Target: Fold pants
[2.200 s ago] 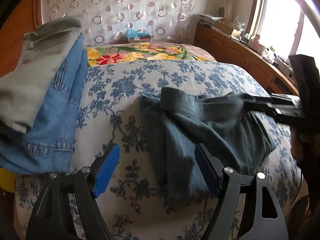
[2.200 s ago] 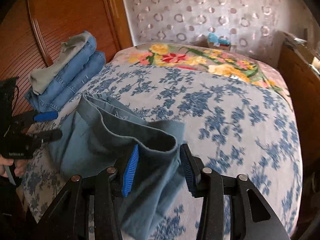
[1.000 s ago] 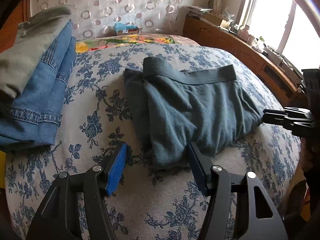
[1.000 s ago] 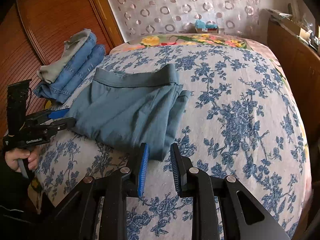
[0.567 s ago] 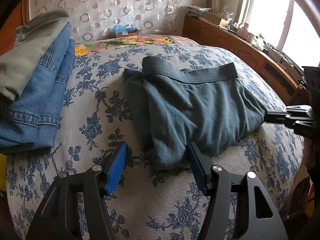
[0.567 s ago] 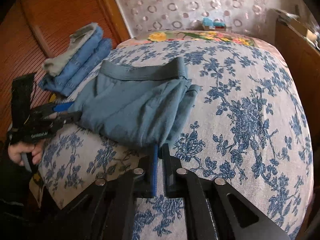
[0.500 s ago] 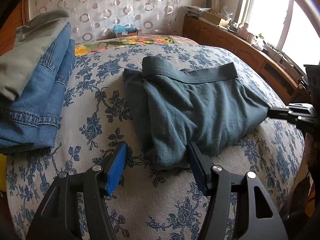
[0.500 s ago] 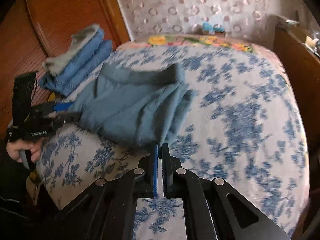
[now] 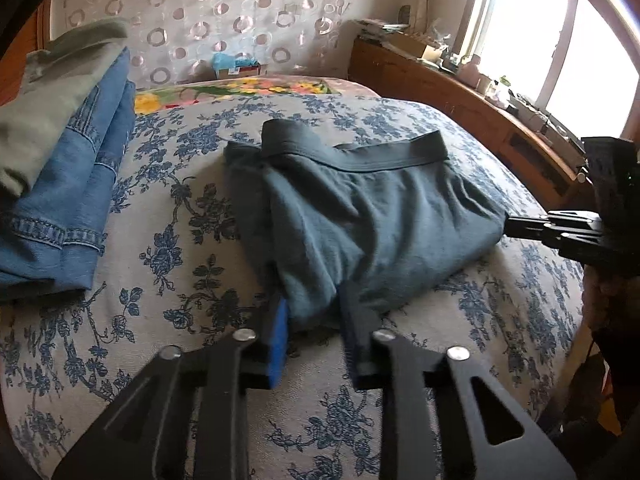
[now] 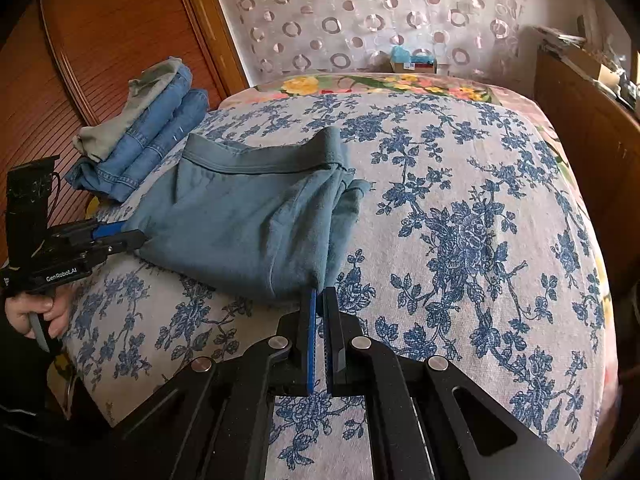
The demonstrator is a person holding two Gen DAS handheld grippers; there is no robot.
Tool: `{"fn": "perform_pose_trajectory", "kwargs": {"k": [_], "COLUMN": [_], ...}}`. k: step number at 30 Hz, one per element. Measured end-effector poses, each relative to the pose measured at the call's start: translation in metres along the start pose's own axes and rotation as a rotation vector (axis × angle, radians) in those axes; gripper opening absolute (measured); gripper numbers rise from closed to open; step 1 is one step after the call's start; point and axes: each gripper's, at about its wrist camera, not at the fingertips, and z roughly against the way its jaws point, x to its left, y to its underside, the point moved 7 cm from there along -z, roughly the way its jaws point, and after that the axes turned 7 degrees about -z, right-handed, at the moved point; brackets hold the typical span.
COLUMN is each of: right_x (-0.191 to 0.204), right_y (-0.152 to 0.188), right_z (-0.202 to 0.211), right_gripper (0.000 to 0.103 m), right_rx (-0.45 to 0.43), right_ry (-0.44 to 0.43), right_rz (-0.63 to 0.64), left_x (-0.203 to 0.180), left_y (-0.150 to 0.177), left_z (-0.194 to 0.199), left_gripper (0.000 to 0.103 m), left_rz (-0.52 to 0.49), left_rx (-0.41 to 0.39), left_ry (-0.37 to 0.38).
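On the bed [image 10: 480, 208], the pants [image 10: 248, 220] lie as a folded teal bundle near the front edge, beside a stack [image 10: 140, 136] of folded jeans.

**Orientation.** The bundle's long axis runs left to right, parallel to the front edge of the bed. The waistband [image 9: 360, 152] lies along the far side, pointing away from both tools; the folded edge faces them.

**Left gripper** [image 9: 316, 332]. Positioned at the near left corner of the bundle. The jaws are partly closed, and the corner sits between the pads. In the right wrist view the tips appear close together at the cloth edge, but a firm grip cannot be confirmed.

**Right gripper** [image 10: 319, 308]. Positioned at the near right corner. The jaws are almost closed, with a thin gap between the pads. The cloth corner meets the tips; whether fabric is pinched cannot be confirmed.

**Key relation.** Each tool is at its own end of the near edge, so neither is nearer to the bundle. The waistband lies directly ahead of both. A further fold would probably carry the near edge forward towards the waistband, across the short axis.
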Motion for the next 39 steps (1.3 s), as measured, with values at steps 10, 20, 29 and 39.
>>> {"fn": "perform_pose_trajectory", "kwargs": {"k": [10, 20, 29, 39], "right_x": [0.003, 0.009, 0.013, 0.019], "right_y": [0.011, 0.031, 0.031, 0.02], "right_z": [0.022, 0.049, 0.063, 0.054], "right_gripper": [0.003, 0.003, 0.003, 0.008], "right_rx": [-0.025, -0.043, -0.07, -0.098], "right_ry": [-0.004, -0.003, 0.009, 0.001], "right_rz": [0.018, 0.036, 0.039, 0.043], "left_x": [-0.011, -0.029, -0.029, -0.018], "left_y": [0.003, 0.023, 0.026, 0.009], "left_z": [0.023, 0.038, 0.034, 0.034], "left_gripper": [0.013, 0.013, 0.023, 0.074], "left_rz": [-0.008, -0.024, -0.034, -0.012], "left_rx": [-0.023, -0.003, 0.031, -0.011], "left_ry": [0.016, 0.01, -0.045, -0.06]}}
